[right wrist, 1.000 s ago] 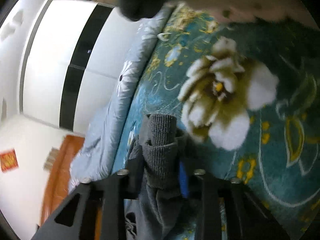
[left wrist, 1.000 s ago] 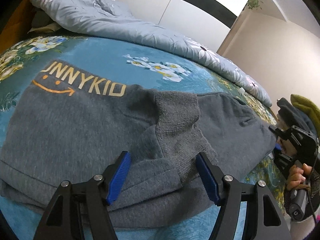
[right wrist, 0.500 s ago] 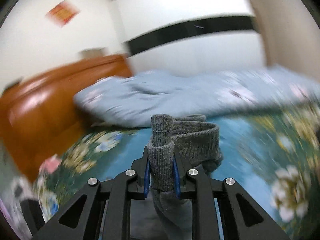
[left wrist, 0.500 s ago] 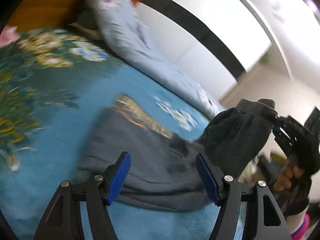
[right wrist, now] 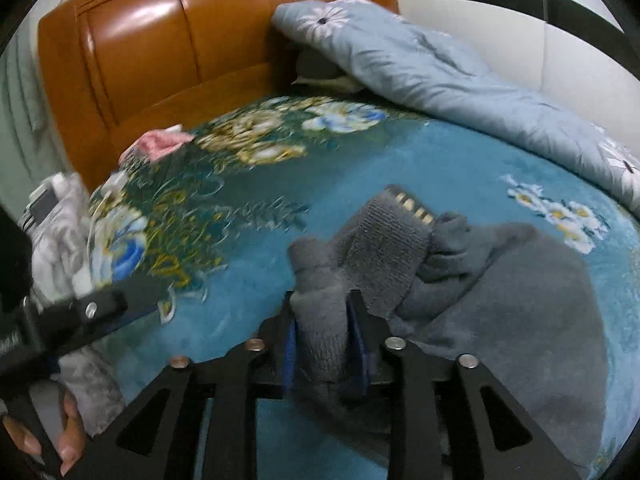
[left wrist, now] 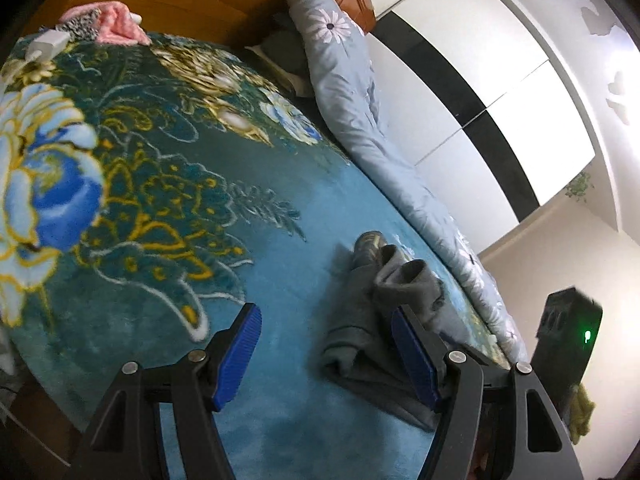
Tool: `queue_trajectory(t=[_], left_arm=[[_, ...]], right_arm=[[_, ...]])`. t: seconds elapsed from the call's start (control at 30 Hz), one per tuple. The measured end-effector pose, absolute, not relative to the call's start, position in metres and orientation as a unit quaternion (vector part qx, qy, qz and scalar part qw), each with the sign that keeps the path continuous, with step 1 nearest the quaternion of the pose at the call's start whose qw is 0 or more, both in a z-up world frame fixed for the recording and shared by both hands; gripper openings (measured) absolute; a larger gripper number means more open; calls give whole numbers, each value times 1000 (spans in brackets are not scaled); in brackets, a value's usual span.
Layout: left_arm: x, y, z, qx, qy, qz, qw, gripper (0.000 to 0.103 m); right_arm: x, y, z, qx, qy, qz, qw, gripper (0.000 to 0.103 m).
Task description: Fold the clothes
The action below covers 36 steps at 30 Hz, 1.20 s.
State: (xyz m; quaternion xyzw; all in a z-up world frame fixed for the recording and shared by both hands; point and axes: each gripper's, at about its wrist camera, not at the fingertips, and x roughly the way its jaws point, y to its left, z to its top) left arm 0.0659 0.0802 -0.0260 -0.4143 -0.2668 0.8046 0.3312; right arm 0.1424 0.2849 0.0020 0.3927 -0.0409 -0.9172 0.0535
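Note:
A grey sweatshirt (right wrist: pixel 520 300) lies folded over on the blue floral blanket (right wrist: pixel 420 168). My right gripper (right wrist: pixel 324 332) is shut on a bunched grey fold of the sweatshirt, with the ribbed cuff (right wrist: pixel 384 252) just beyond it. In the left wrist view the sweatshirt (left wrist: pixel 368 332) shows as a narrow folded heap at lower right. My left gripper (left wrist: pixel 324 356) is open and empty above the blanket (left wrist: pixel 160 220), its right finger (left wrist: pixel 412 356) next to the heap. The left gripper also shows at the lower left of the right wrist view (right wrist: pixel 100 312).
A light blue quilt (right wrist: pixel 420 60) lies along the far side of the bed by the white wardrobe (left wrist: pixel 480 80). A wooden headboard (right wrist: pixel 160 40) stands behind. Pink cloth (right wrist: pixel 160 140) and light grey clothes (right wrist: pixel 60 232) lie near the blanket's left edge.
My right gripper has carried the sweatshirt's end across and down over the rest of it, toward the headboard side. My left gripper has swung left, off the sweatshirt, still open.

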Motion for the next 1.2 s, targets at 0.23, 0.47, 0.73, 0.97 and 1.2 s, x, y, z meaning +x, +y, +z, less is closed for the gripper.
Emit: queue_trajectory(t=[0.23, 0.47, 0.73, 0.97, 1.2], left_arm=[[61, 138, -17, -432, -242, 764, 412, 76], [61, 187, -27, -451, -182, 791, 372, 32], [55, 176, -17, -423, -158, 824, 342, 25], [41, 163, -34, -468, -155, 802, 338, 74], [18, 183, -24, -481, -136, 783, 369, 93]], right_arm=[[201, 360, 39, 326, -153, -932, 42, 48], [257, 455, 28, 316, -252, -911, -76, 50], [272, 489, -9, 326, -335, -881, -72, 50], [272, 499, -35, 328, -387, -861, -41, 63], [258, 508, -45, 318, -446, -837, -21, 71]])
